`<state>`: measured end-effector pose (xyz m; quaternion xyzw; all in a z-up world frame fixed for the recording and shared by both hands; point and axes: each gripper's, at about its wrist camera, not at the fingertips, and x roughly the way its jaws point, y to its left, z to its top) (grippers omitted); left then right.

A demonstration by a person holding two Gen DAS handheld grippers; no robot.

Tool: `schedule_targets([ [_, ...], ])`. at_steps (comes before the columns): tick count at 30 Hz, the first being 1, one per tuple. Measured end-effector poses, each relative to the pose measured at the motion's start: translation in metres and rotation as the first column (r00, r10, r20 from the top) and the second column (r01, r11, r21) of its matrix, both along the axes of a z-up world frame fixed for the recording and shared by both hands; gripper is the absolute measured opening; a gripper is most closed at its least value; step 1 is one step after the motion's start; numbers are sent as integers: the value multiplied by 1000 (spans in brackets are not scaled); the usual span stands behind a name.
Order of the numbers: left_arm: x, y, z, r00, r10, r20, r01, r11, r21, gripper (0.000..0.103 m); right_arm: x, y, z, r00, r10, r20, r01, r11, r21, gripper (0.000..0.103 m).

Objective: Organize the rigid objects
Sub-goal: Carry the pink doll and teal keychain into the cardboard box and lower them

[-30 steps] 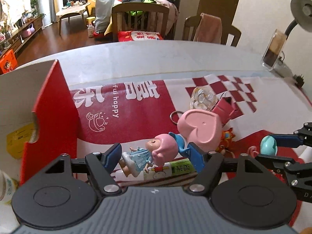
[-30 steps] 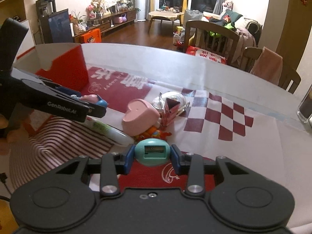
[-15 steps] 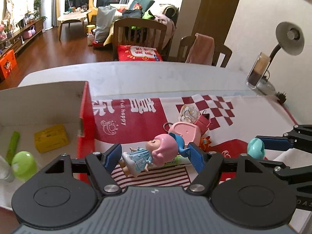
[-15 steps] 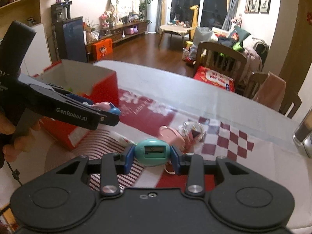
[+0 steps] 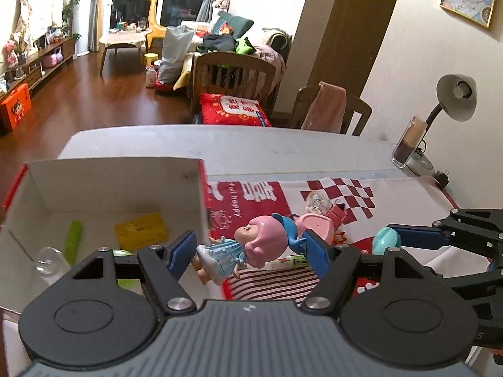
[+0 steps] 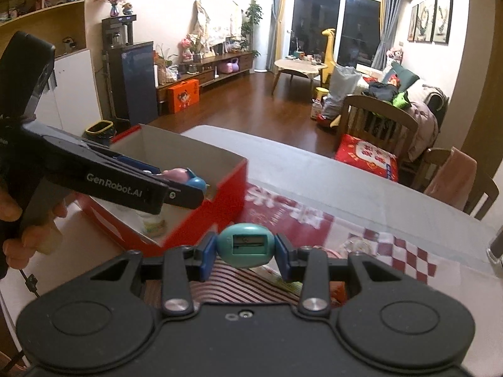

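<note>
Both claws loaded, in the air over the surface near its left edge.

Left claw (image 5: 248, 251): clamped on a doll (image 5: 242, 251), one pad on the feet end, the other against the blue piece on its pink head. Doll's long axis runs straight across the gap, pad to pad, face up. Jaws stand fairly wide because the doll is long.

Right claw (image 6: 243, 256): jaws narrow, pinching a teal egg (image 6: 245, 245) by its two sides; slot face turned toward the camera.

Box (image 5: 201, 194): red outside, white inside, open top, sitting at the surface's left edge. Already holds a yellow pad (image 5: 140, 231), a green tube (image 5: 73, 242) and a clear ball (image 5: 48, 259).

Key relation: box opening lies ahead and left of both claws. Left claw is the nearer; in the right wrist view its tip hangs over the box's right wall. Doll looks about over that wall, not yet clear inside. Right claw sits just outside the box's near right corner.

Judgement: doll goes in first; needs a little more leftward travel before release.
</note>
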<state>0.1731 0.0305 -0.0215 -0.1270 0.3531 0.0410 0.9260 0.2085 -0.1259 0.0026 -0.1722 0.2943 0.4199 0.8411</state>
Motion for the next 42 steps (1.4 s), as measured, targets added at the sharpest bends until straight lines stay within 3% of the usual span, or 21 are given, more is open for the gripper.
schedule_targets([
  [11,-36,62,10,999,45,11,-45,999,26,74,-23,65,7,999,37,30,-36,999,-10,38],
  [22,-47,121,-2,996,86,-6,-85,994,70,74,-23,126,-8,998,62,31,-60,996,-69,38],
  [32,-20,186,-25,985,156,-74,-150,985,86,74,3,171,-39,1000,7,-12,-8,990,-138,38],
  [42,28,204,-50,981,131,-143,-116,988,106,74,43,205,-69,994,-68,-83,50,978,-200,38],
])
